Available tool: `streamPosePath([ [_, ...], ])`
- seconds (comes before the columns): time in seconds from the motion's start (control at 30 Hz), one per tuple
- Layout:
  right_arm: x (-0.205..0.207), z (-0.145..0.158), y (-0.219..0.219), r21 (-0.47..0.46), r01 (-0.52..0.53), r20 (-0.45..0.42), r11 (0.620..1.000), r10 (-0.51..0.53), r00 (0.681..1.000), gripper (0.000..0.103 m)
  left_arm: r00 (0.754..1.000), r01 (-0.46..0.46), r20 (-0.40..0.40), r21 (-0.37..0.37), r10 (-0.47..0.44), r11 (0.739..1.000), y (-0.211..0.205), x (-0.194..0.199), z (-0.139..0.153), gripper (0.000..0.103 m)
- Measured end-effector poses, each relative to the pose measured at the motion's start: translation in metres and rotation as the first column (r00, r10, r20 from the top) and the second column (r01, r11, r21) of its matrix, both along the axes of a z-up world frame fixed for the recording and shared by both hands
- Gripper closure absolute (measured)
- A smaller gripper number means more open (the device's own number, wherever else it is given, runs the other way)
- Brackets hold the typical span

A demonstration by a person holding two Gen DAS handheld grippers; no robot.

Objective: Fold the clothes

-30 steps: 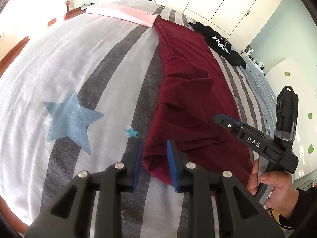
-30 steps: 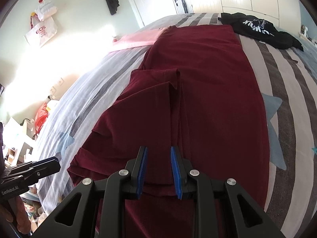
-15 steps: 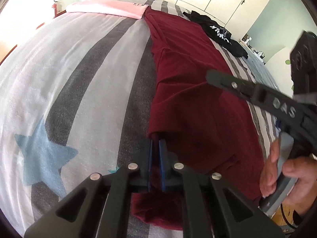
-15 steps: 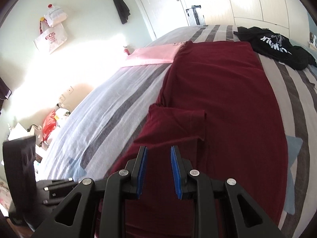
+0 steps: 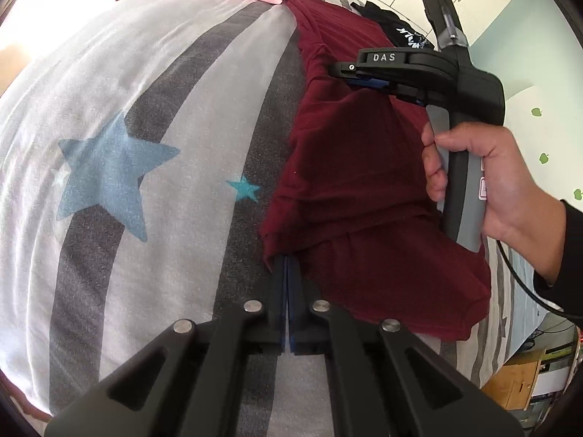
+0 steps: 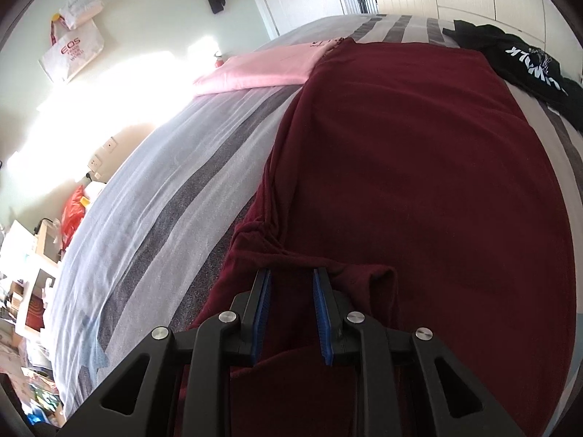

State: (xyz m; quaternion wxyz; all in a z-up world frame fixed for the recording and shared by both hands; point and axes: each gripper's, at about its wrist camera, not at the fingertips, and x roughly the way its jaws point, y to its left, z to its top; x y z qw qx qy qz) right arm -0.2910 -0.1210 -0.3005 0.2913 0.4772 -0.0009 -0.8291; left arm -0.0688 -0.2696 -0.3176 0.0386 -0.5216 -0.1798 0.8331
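A dark red garment [image 5: 349, 182] lies lengthwise on the striped bed [image 5: 145, 109]; it also fills the right wrist view [image 6: 419, 182]. My left gripper [image 5: 286, 260] is shut on the garment's near left corner. My right gripper [image 6: 291, 280] is open, its blue pads on either side of a raised fold by the folded sleeve [image 6: 262, 240]. In the left wrist view the right gripper [image 5: 349, 73] hovers low over the garment's middle, held by a hand.
A folded pink cloth [image 6: 258, 69] lies at the far left of the bed. A black printed garment [image 6: 517, 58] lies at the far right. White wardrobes stand beyond the bed. Clutter and bags [image 6: 73, 215] sit on the floor to the left.
My left gripper closed on the garment's corner and has lifted it a little. My right gripper moved forward and down over the garment to the sleeve fold, staying open.
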Motion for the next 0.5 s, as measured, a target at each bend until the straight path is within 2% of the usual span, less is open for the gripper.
streamPosePath([
  [0.1,0.003,0.004,0.012,-0.013,0.032,-0.019,0.999,-0.032,0.999,0.083,0.997,-0.05,-0.061,0.001,0.05,0.999,-0.014,0.0,0.026,0.103],
  [0.2,0.016,0.013,0.034,-0.038,0.062,-0.049,0.997,-0.064,0.997,0.081,0.988,-0.07,-0.14,-0.011,0.067,0.998,-0.022,-0.017,0.049,0.103],
  [0.37,0.043,0.017,0.061,-0.068,0.091,-0.029,0.993,-0.093,0.995,0.081,0.982,0.02,-0.188,-0.021,-0.024,1.0,-0.014,-0.091,0.051,0.103],
  [0.5,0.06,0.012,0.058,-0.053,0.061,-0.021,0.997,-0.062,0.998,0.081,0.973,0.101,-0.209,0.005,-0.098,0.995,0.004,-0.152,0.048,0.103],
])
